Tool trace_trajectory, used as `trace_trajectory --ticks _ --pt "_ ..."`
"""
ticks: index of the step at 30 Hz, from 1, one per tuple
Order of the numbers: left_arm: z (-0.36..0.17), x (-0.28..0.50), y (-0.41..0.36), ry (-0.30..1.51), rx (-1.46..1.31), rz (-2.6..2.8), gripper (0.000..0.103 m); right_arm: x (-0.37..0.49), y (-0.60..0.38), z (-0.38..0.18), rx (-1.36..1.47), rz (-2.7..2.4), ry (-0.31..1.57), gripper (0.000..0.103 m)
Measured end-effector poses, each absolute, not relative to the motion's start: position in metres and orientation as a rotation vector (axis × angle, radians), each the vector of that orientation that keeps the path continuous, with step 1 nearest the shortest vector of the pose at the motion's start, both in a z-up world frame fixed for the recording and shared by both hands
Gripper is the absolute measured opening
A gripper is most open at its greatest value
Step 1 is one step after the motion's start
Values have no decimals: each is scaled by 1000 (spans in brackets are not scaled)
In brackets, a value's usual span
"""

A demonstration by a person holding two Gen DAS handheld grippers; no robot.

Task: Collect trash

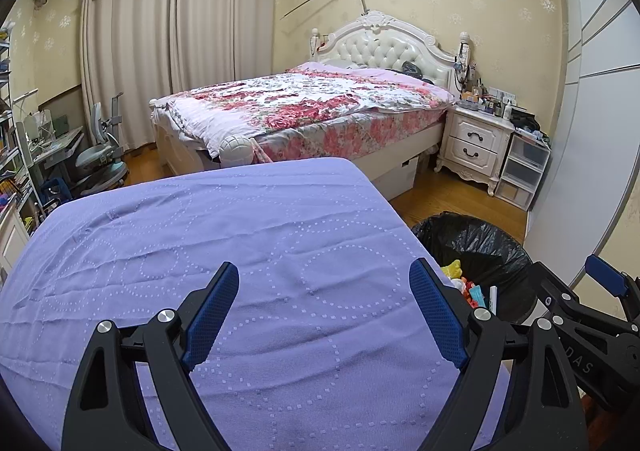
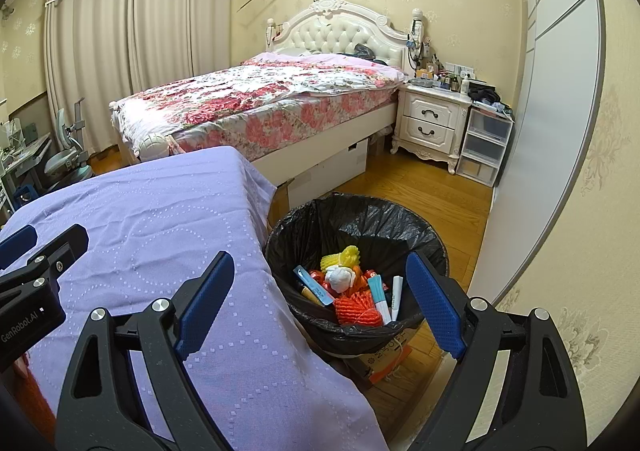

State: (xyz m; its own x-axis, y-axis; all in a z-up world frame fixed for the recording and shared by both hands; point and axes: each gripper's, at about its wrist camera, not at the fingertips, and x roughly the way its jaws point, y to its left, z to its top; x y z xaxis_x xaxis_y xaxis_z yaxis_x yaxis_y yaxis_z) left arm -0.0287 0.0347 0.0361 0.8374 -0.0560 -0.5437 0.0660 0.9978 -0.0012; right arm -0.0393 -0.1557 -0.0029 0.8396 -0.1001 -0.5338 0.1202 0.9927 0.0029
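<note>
Several pieces of trash [image 2: 352, 287] already lie in the black-lined bin [image 2: 424, 235], which stands on the floor just beside the desk's [image 2: 160, 211] right edge. Your right tool [image 2: 320, 303] hangs released over the bin, holding nothing; your left tool [image 1: 324, 307] is equally spread above the bare purple cloth. Swing low and you may snag the liner or tip the bin.

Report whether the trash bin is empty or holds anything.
Not empty: the trash bin holds orange foam netting, yellow netting, a white wad and tubes.
</note>
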Motion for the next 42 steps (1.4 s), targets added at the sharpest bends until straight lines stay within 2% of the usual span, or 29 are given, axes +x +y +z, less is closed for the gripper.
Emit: trace_trajectory --ticks 42 --pt "37 -31 37 567 16 -62 84 -40 -153 -4 35 -116 564 86"
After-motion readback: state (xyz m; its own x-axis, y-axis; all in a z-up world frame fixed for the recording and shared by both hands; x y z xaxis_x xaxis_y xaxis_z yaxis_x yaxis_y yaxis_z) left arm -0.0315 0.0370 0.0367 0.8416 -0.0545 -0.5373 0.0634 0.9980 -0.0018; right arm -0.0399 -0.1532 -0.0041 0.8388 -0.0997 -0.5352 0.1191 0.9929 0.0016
